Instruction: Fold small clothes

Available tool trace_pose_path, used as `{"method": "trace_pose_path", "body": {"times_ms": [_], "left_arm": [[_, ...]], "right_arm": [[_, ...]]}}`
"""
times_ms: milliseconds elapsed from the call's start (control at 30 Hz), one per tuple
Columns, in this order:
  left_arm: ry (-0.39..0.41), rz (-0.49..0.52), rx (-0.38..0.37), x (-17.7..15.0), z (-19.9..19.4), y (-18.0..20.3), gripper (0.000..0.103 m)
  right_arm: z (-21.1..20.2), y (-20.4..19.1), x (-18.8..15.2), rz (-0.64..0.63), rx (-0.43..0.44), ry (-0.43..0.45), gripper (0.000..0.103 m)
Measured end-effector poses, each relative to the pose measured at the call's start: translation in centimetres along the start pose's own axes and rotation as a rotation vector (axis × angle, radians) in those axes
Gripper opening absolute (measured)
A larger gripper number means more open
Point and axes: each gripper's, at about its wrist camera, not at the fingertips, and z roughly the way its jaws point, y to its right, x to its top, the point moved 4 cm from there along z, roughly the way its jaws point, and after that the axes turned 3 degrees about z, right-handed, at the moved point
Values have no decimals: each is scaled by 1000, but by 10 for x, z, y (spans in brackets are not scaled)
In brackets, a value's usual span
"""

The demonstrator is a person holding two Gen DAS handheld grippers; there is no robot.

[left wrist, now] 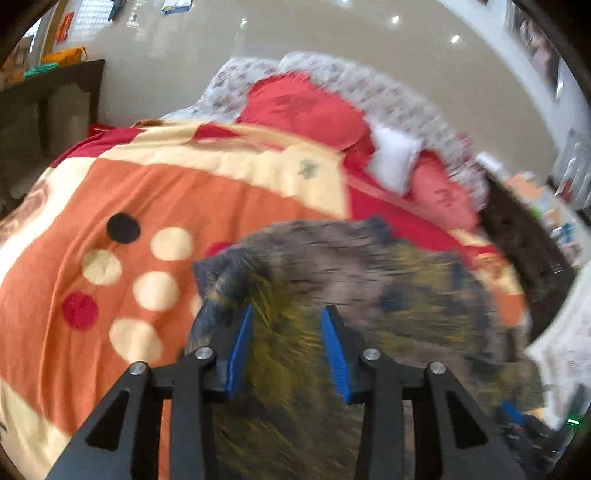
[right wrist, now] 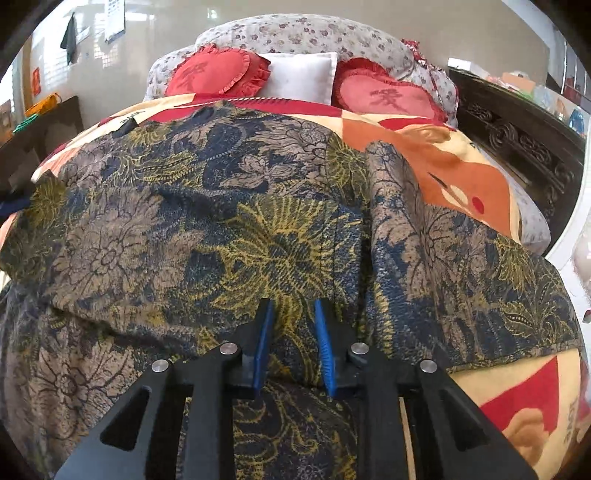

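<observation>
A dark blue, brown and yellow floral-print garment (right wrist: pixel 229 206) lies spread over the bed, on top of an orange, cream and red blanket with large dots (left wrist: pixel 122 206). From the right wrist view the cloth covers most of the near part of the bed, with one sleeve or panel (right wrist: pixel 436 236) lying alongside the main body, a fold line between them. The right gripper (right wrist: pixel 293 343) hangs low over the garment near its front edge, its blue-padded jaws a small way apart with printed cloth showing between them; whether they pinch any of it, I cannot tell. The left gripper (left wrist: pixel 288 350) has its blue pads spread wide, nothing held, above the same garment (left wrist: pixel 351 280), which is blurred in that view. At the head of the bed sit two red heart-shaped cushions with frilled edges (right wrist: pixel 221 74) (right wrist: pixel 384 92), a small white pillow (right wrist: pixel 303 74) between them, and a floral grey bolster (right wrist: pixel 303 33) behind. A dark carved wooden cabinet (right wrist: pixel 517 140) stands to the right of the bed.
</observation>
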Motion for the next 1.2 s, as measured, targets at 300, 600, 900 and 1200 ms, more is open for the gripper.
{"method": "trace_pose_path", "body": {"times_ms": [300, 600, 900, 1200], "left_arm": [[-47, -30, 9, -16, 2, -16, 39], [-73, 80, -33, -76, -31, 13, 69], [-82, 157, -51, -86, -21, 27, 93], [-62, 157, -70, -100, -37, 30, 97]], "right_arm": [[2, 5, 1, 37, 49, 20, 11], [-36, -10, 0, 27, 147, 92, 21], [-48, 16, -6, 129, 107, 11, 32], [-95, 265, -49, 579, -146, 60, 33]]}}
